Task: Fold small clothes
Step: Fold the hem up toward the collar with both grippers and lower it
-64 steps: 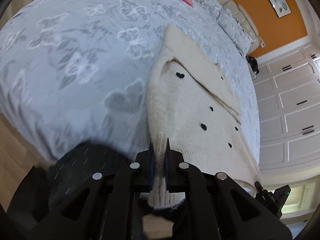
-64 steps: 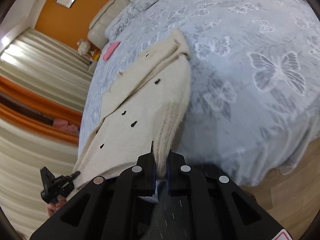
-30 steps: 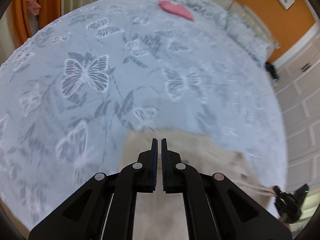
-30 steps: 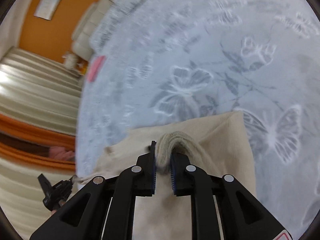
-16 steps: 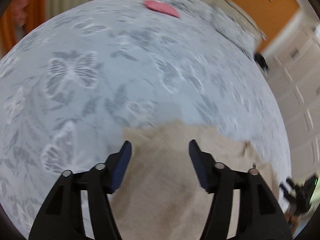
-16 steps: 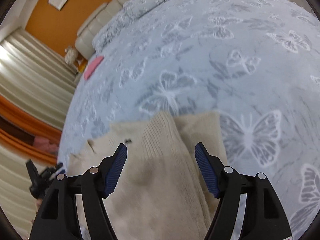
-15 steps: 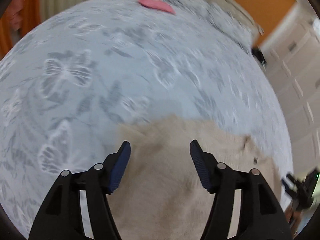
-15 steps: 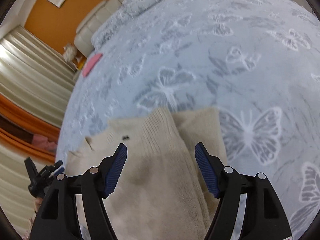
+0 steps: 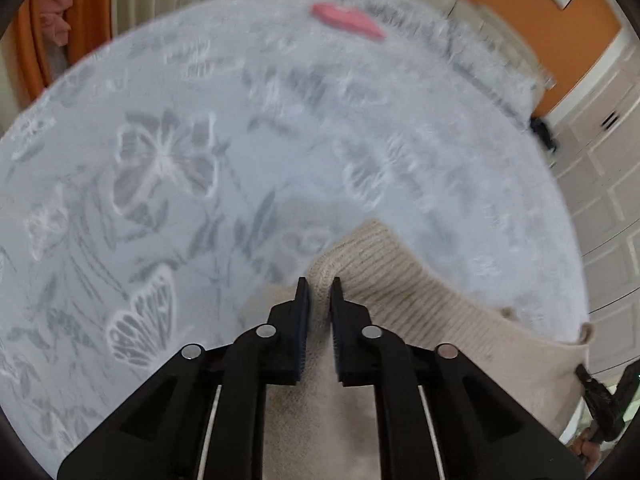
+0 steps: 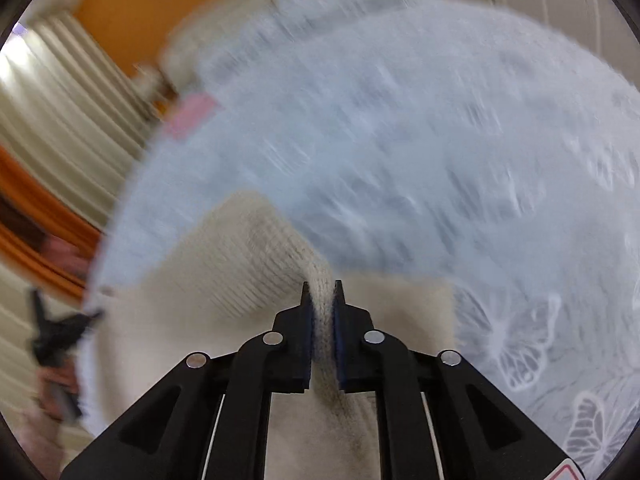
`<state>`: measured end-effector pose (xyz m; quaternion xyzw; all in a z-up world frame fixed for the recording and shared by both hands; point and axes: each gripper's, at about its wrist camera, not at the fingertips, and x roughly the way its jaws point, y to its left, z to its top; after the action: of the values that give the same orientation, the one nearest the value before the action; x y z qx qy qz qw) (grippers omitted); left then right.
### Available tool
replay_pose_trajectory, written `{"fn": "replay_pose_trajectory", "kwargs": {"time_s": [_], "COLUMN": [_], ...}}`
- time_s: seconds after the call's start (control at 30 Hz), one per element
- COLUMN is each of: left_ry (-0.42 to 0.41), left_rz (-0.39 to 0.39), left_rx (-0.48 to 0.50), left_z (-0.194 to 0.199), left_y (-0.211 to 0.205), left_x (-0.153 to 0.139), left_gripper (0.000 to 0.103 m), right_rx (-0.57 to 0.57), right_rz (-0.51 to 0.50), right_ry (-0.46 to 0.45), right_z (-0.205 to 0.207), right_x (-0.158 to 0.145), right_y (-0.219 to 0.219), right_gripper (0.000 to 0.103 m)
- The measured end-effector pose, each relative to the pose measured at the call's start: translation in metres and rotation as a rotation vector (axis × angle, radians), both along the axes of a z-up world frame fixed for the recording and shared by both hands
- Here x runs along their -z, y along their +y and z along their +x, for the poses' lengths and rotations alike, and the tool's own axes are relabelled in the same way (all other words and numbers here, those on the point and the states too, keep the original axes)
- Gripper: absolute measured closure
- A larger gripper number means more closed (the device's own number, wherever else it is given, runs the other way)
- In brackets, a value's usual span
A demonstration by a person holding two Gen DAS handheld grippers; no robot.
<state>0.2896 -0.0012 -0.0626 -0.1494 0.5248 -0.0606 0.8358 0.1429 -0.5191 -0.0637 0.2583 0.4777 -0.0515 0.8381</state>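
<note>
A cream knit sweater (image 9: 404, 280) lies on the blue-grey butterfly bedspread (image 9: 160, 168). In the left wrist view my left gripper (image 9: 319, 282) is closing, and its pads pinch a raised fold of the ribbed edge. In the right wrist view, which is blurred, the sweater (image 10: 240, 264) has another ribbed fold pulled up between the closing jaws of my right gripper (image 10: 321, 285). Each gripper shows small at the edge of the other's view: the right gripper (image 9: 608, 408) and the left gripper (image 10: 56, 336). The sweater's near part is hidden under the gripper bodies.
A pink item (image 9: 346, 20) lies far up the bed near the grey pillows (image 9: 460, 52). Curtains (image 10: 60, 120) hang on one side, and white panelled cupboard doors (image 9: 600, 160) stand on the other. Bare bedspread (image 10: 440, 160) stretches beyond the sweater.
Half a second ago both grippers stood wide open over the flat sweater. Both have since closed on its ribbed edge, which now stands up in a fold. The right view has rolled and blurred.
</note>
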Motion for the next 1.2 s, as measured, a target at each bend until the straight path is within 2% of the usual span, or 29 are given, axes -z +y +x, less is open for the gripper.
{"fn": "replay_pose_trajectory", "kwargs": {"time_s": [0.03, 0.07, 0.1, 0.13, 0.17, 0.2, 0.23, 0.3, 0.37, 0.43, 0.6, 0.63, 0.67, 0.7, 0.73, 0.8, 0.87, 0.93, 0.97, 1.03, 1.07, 1.1, 1.13, 1.2], "left_ry": [0.045, 0.075, 0.055, 0.015, -0.018, -0.048, -0.080, -0.082, -0.029, 0.043, 0.164, 0.155, 0.141, 0.152, 0.169, 0.163, 0.145, 0.156, 0.167, 0.204, 0.225, 0.245, 0.260, 0.219], "left_rz": [0.021, 0.046, 0.037, 0.011, -0.006, -0.006, -0.001, 0.010, -0.007, -0.064, -0.181, -0.178, -0.178, -0.222, -0.254, -0.277, -0.270, -0.265, -0.253, -0.185, -0.145, -0.130, -0.120, -0.114], "left_rx": [0.010, 0.011, 0.005, -0.006, -0.018, -0.038, -0.054, -0.049, -0.055, -0.078, -0.172, -0.184, -0.194, -0.194, -0.222, -0.243, -0.225, -0.213, -0.210, -0.184, -0.171, -0.168, -0.182, -0.212], "left_z": [0.002, -0.002, -0.008, -0.018, -0.029, -0.045, -0.062, -0.090, -0.111, -0.136, -0.164, -0.167, -0.169, -0.167, -0.167, -0.170, -0.175, -0.182, -0.185, -0.190, -0.193, -0.194, -0.198, -0.204], "left_y": [-0.003, -0.005, -0.003, 0.001, 0.007, 0.016, 0.025, 0.037, 0.048, 0.059, 0.054, 0.052, 0.050, 0.049, 0.051, 0.059, 0.064, 0.068, 0.068, 0.061, 0.055, 0.052, 0.050, 0.053], "left_x": [0.013, 0.021, 0.017, 0.009, 0.000, -0.010, -0.019, -0.021, -0.011, 0.005, 0.046, 0.047, 0.047, 0.047, 0.045, 0.027, 0.007, -0.004, -0.003, 0.009, 0.024, 0.032, 0.038, 0.026], "left_gripper": [0.088, 0.088, 0.086, 0.070, 0.059, 0.037, 0.031, 0.029, 0.025, 0.022, 0.023, 0.034, 0.047, 0.070, 0.078, 0.081, 0.082, 0.082, 0.082, 0.081, 0.080, 0.076, 0.072, 0.070], "right_rx": [0.030, 0.060, 0.092, 0.110, 0.123, 0.131, 0.139, 0.146, 0.135, 0.130, 0.182, 0.193, 0.204, 0.220, 0.242, 0.229, 0.200, 0.176, 0.172, 0.180, 0.174, 0.172, 0.178, 0.221], "right_rz": [0.016, 0.038, 0.082, 0.093, 0.085, 0.073, 0.062, 0.047, 0.065, 0.119, 0.302, 0.318, 0.336, 0.367, 0.387, 0.342, 0.291, 0.246, 0.228, 0.223, 0.226, 0.227, 0.241, 0.213], "right_ry": [0.095, 0.141, 0.085, 0.029, -0.021, -0.037, -0.049, -0.048, -0.002, 0.039, 0.067, 0.059, 0.047, 0.042, 0.012, -0.050, -0.077, -0.070, -0.054, 0.029, 0.107, 0.155, 0.171, 0.122], "right_z": [0.003, 0.001, -0.011, -0.024, -0.043, -0.056, -0.071, -0.105, -0.127, -0.145, -0.153, -0.151, -0.149, -0.147, -0.148, -0.156, -0.165, -0.179, -0.184, -0.190, -0.190, -0.190, -0.193, -0.201], "right_x": [0.021, 0.031, 0.026, 0.016, 0.001, -0.008, -0.014, -0.018, -0.008, 0.008, 0.044, 0.047, 0.049, 0.048, 0.040, 0.011, -0.012, -0.021, -0.018, 0.012, 0.038, 0.051, 0.057, 0.038], "right_y": [-0.004, -0.007, -0.010, -0.010, -0.009, -0.007, -0.005, 0.001, 0.006, 0.013, 0.028, 0.030, 0.031, 0.030, 0.028, 0.026, 0.026, 0.024, 0.023, 0.017, 0.016, 0.015, 0.014, 0.011], "right_gripper": [0.090, 0.089, 0.089, 0.082, 0.063, 0.052, 0.036, 0.031, 0.031, 0.031, 0.031, 0.049, 0.089, 0.088, 0.089, 0.090, 0.090, 0.091, 0.091, 0.089, 0.084, 0.081, 0.081, 0.069]}}
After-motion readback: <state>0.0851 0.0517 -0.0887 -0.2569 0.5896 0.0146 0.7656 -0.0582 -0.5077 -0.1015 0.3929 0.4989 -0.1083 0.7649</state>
